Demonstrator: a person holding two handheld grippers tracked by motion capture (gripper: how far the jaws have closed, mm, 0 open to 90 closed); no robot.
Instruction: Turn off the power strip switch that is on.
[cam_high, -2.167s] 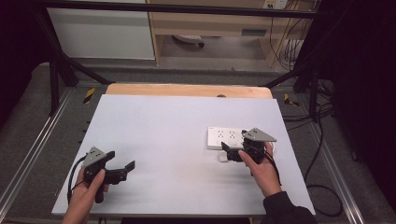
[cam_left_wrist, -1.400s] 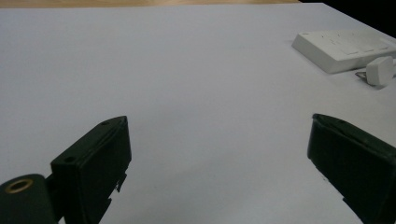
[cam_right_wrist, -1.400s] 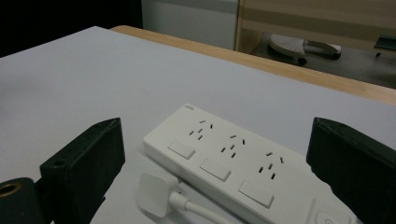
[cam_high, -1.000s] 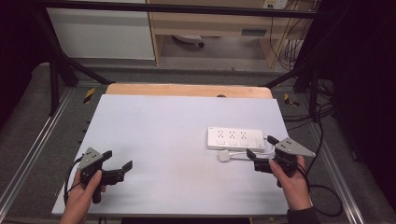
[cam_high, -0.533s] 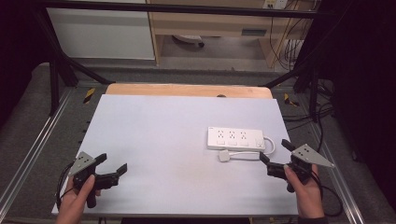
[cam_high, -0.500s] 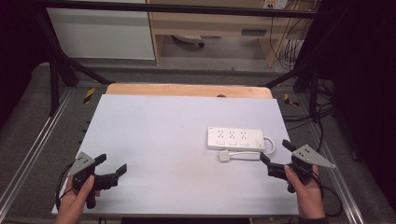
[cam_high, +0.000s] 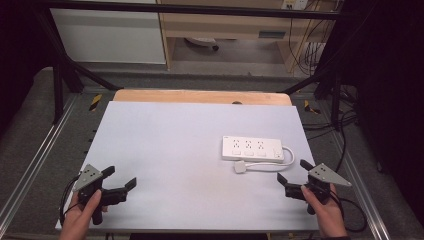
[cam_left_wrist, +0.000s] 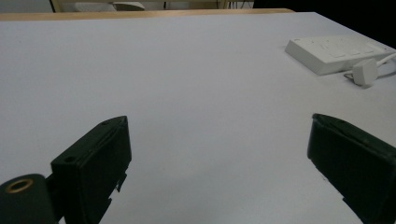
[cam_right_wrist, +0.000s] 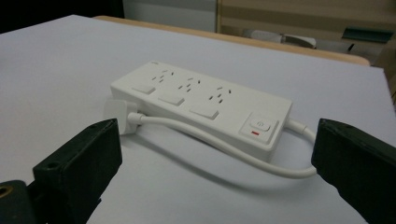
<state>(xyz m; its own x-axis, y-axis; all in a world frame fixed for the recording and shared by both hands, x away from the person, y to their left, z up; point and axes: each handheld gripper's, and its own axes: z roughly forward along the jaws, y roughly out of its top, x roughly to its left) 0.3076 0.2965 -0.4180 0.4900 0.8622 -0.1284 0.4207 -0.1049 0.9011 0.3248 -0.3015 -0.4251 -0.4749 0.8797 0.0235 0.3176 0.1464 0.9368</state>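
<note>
At the near left corner of the pale grey desk, the left tongs sit in the person's left hand with their black jaws spread wide and nothing between them. Right of centre lies a white plastic three-outlet power strip, its white cable looped along its near side to a white plug resting just beside it. At the near right edge, the right tongs are likewise released, jaws apart and empty, near the strip but not touching it.
</note>
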